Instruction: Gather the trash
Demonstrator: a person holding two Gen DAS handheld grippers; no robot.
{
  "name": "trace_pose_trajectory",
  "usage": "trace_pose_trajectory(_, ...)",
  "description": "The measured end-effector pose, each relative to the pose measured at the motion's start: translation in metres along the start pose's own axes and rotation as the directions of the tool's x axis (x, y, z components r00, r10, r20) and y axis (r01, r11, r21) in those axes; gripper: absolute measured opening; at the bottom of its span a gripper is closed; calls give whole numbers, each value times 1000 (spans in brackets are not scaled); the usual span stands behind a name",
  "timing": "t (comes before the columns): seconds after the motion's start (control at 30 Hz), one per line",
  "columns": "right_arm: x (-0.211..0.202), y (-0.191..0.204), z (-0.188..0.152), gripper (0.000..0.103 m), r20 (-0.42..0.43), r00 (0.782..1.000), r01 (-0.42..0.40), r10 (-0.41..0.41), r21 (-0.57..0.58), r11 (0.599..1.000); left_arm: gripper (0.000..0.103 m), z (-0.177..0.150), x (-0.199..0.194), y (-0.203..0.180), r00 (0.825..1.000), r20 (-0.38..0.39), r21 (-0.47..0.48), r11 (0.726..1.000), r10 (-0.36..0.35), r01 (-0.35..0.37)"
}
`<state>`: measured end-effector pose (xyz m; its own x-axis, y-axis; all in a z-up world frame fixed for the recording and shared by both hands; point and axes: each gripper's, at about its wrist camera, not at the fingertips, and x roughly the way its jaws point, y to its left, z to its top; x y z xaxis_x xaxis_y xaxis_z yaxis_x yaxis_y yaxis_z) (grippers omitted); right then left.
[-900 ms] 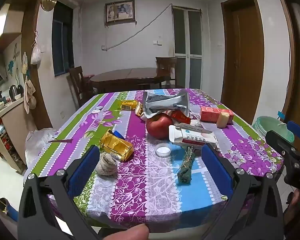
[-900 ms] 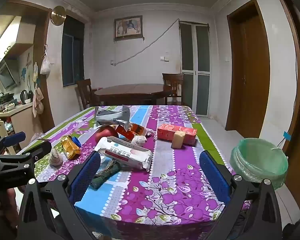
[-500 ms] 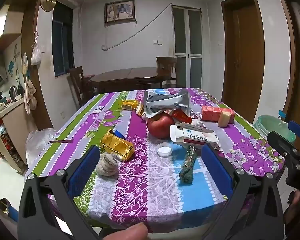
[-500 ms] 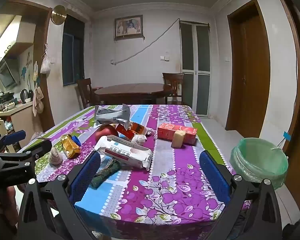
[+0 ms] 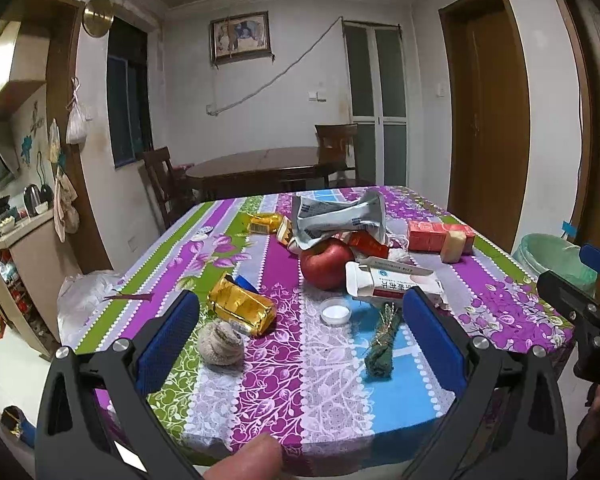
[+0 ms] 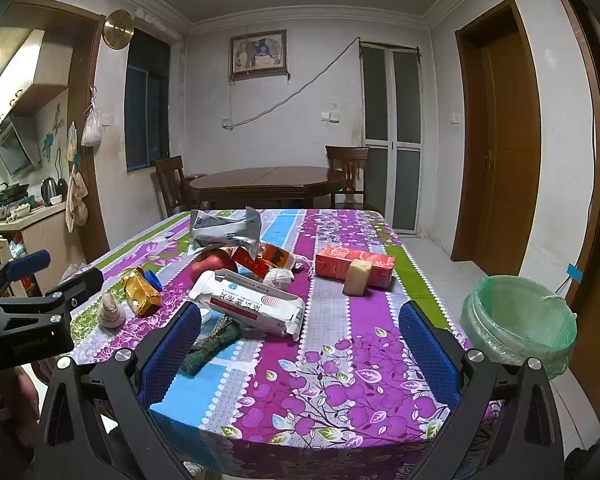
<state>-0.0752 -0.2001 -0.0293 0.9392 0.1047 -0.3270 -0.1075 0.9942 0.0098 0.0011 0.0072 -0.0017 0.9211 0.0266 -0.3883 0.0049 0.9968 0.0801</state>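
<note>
Litter lies on the flowered tablecloth (image 5: pixel 284 384): a gold foil wrapper (image 5: pixel 242 308), a crumpled beige wad (image 5: pixel 221 344), a green twisted wrapper (image 5: pixel 381 350), a small white cap (image 5: pixel 335 311), a white medicine box (image 5: pixel 396 284), a silver bag (image 5: pixel 336 218) and a red carton (image 6: pixel 354 266). My left gripper (image 5: pixel 300 324) hovers open at the table's near edge, nothing between its fingers. My right gripper (image 6: pixel 298 334) is open too, empty, over the near right part of the table. A green-lined bin (image 6: pixel 518 322) stands on the floor to the right.
A red apple (image 5: pixel 326 258) sits among the litter, and a pale yellow block (image 6: pixel 357 277) leans on the red carton. A dark wooden table (image 6: pixel 266 184) with chairs stands behind. A kitchen counter (image 5: pixel 16 232) is at the left, brown doors (image 6: pixel 504 136) at the right.
Both views have crept slightly closer to the table. Neither gripper has taken hold of anything, and the litter lies as before.
</note>
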Motion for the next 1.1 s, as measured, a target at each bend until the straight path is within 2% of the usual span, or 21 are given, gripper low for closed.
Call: trace_pose_trajectory(1.1,9,3,-13,99,-16,1000,-2,2,-4,1000,98,-6,6,-4,1000,-27,11,1000,16,-16)
